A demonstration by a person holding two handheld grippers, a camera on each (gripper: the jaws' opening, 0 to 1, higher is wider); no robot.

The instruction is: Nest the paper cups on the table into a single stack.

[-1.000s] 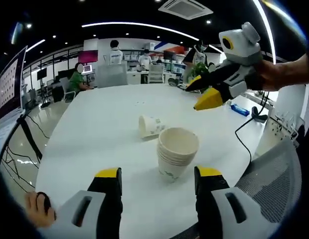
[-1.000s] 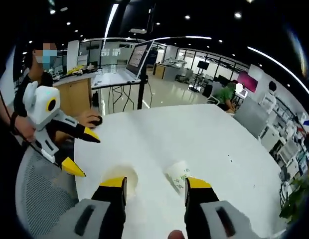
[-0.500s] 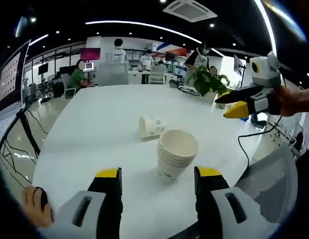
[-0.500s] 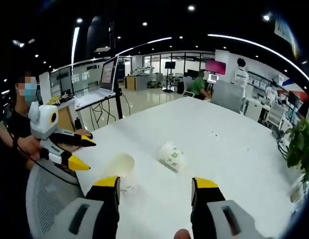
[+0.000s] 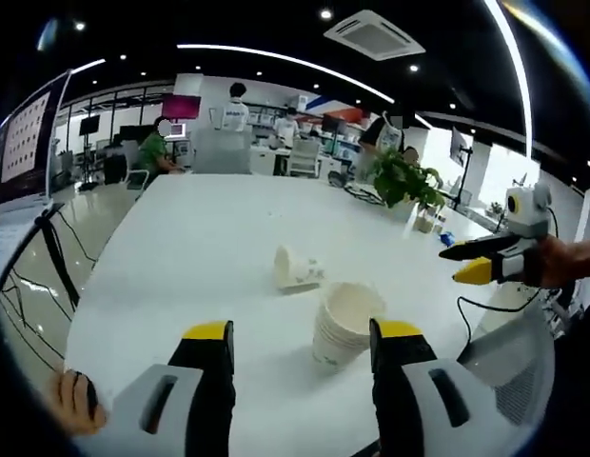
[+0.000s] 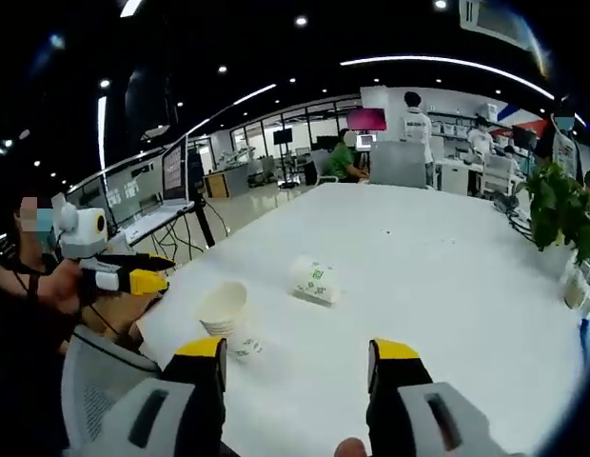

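Between both grippers' wide-apart jaws, nothing.

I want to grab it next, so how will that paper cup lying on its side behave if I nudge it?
The lone cup lies on its side on the smooth table, so it would probably roll in a curve. It looks thin and light, likely to crush if squeezed.
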